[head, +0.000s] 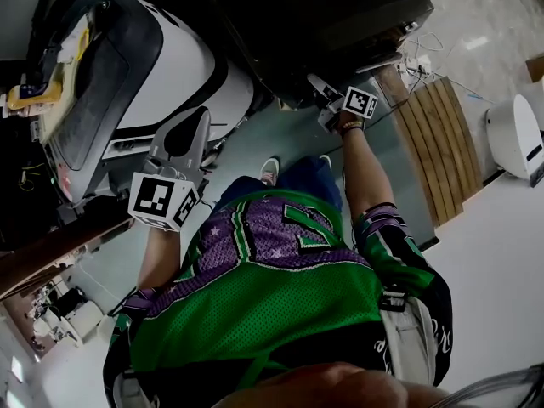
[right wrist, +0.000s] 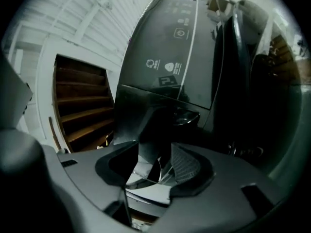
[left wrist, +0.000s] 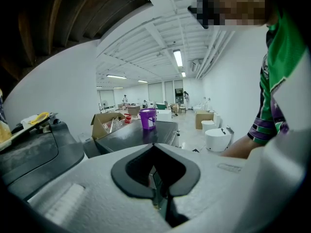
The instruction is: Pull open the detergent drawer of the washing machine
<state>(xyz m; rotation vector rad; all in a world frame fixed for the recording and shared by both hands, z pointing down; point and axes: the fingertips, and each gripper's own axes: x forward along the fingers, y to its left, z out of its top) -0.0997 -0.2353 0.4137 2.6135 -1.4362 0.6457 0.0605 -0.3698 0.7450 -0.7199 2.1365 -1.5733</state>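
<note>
On the dark grey washing machine (right wrist: 194,47) the dark detergent drawer with a recessed handle (right wrist: 165,111) looks not yet pulled out, the right gripper (right wrist: 155,166) just before it with jaws spread and empty, the left gripper (left wrist: 154,147) pressed together on nothing, well aside

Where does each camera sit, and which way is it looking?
Head view: on the person's head, looking steeply down at the green jersey, both arms, the left tool and right tool.
Left gripper view: on the left tool, looking across a hall toward a purple bucket; a green sleeve and forearm show.
Right gripper view: on the right tool, facing the front of the dark washing machine; only its jaws, apart, show.
Shared: head and right gripper views both see that washing machine.
</note>
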